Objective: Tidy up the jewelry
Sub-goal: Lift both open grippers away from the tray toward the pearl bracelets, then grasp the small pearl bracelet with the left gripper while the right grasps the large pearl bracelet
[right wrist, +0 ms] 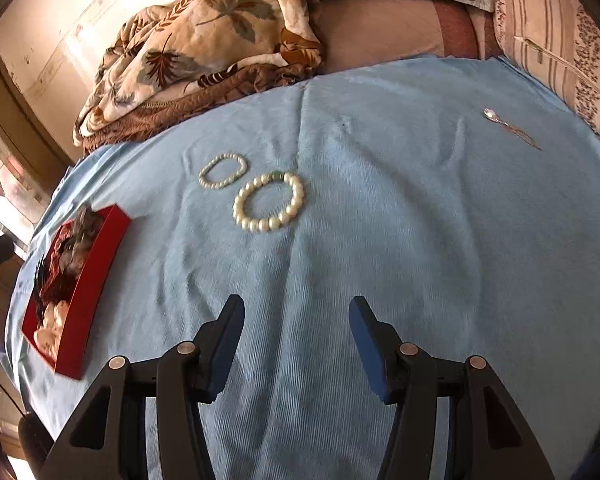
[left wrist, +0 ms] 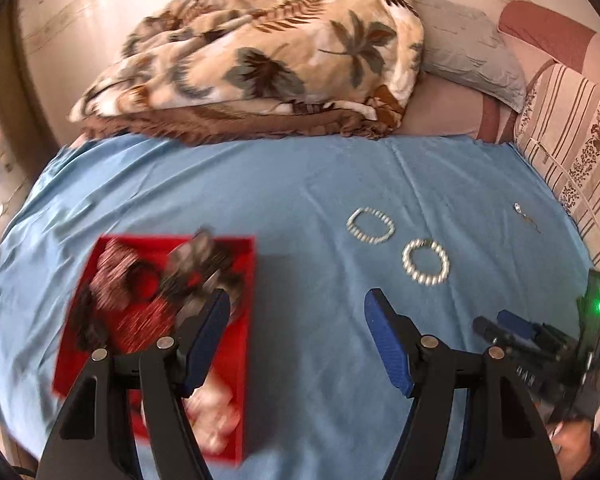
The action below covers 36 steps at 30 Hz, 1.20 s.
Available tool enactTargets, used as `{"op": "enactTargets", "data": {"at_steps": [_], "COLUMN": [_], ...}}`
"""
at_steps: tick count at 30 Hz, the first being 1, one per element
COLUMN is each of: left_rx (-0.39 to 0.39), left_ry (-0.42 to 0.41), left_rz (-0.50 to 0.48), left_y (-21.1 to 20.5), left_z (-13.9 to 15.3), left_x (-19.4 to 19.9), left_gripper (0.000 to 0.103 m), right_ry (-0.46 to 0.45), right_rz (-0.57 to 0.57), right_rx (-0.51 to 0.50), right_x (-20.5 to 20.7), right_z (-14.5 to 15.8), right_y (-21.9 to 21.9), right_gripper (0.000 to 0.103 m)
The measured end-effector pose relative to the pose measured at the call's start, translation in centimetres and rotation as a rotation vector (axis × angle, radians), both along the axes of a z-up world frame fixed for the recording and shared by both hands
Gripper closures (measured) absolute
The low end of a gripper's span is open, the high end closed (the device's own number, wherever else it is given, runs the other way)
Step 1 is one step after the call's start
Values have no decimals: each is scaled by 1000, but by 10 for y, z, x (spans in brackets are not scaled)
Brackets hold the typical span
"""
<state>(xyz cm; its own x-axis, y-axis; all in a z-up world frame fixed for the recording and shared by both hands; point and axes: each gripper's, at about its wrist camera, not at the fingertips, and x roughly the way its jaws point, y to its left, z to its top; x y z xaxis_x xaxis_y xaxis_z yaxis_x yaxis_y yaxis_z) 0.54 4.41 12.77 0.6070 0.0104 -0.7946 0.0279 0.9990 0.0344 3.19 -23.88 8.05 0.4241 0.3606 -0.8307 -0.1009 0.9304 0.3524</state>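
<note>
Grippers over blue cloth (right wrist: pixel 380 240), both with jaws spread and holding nothing.
Left gripper (left wrist: pixel 296 332) hangs beside the red box (left wrist: pixel 236 360) (contents blurred); right gripper (right wrist: pixel 296 336) faces the large pearl bracelet (right wrist: pixel 269 201), small pearl bracelet (right wrist: pixel 222 171) just beyond, silver earring (right wrist: pixel 510 127) well apart.

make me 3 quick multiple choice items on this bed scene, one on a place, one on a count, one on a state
1. Where does the red box sit relative to the pearl bracelets?
A. to their left
B. to their right
C. on top of them

2. How many pearl bracelets lie on the blue sheet?
A. one
B. two
C. four

3. How do the right gripper jaws stand?
A. shut on a bracelet
C. shut, holding nothing
B. open, holding nothing

Answers: 1 A, the box lies at the sheet's left edge; 2 B, a smaller bracelet and a larger bracelet lie side by side; 3 B, bare sheet shows between the jaws.
</note>
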Motion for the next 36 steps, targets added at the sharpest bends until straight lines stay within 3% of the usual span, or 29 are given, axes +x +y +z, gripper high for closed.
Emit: {"op": "enactTargets", "data": {"at_steps": [7,10,13,22,32,34,35,36], "left_rx": [22,20,32,54,35,36,31,25], "left_ry": [62,97,103,144,94,96,103,110], "left_rz": [-86,-97,-115,-171,-142,-131,-128,-134], "left_y": [-35,-42,-47,-54,-55,-56,-56,-58], "left_z": [-55,-78,-94,-125,-131,-131,-130,-129], "left_x": [93,125,145,181,179,178,177,176], "left_gripper": [35,44,44,48,46,47,54,60], "right_ry": [-18,-17,-11,-60,-78,-83,-87,-91], "right_rz": [17,19,26,87,137,137,135,134], "right_rx": [14,15,10,-85,-184,-191,-194,-196], "right_x": [45,61,73,92,99,98,97,97], "right_z": [-17,-25,-32,-38,-46,-45,-45,-44], "right_y": [10,11,13,35,55,56,55,55], "right_gripper": [44,44,44,44,45,56,60,73]}}
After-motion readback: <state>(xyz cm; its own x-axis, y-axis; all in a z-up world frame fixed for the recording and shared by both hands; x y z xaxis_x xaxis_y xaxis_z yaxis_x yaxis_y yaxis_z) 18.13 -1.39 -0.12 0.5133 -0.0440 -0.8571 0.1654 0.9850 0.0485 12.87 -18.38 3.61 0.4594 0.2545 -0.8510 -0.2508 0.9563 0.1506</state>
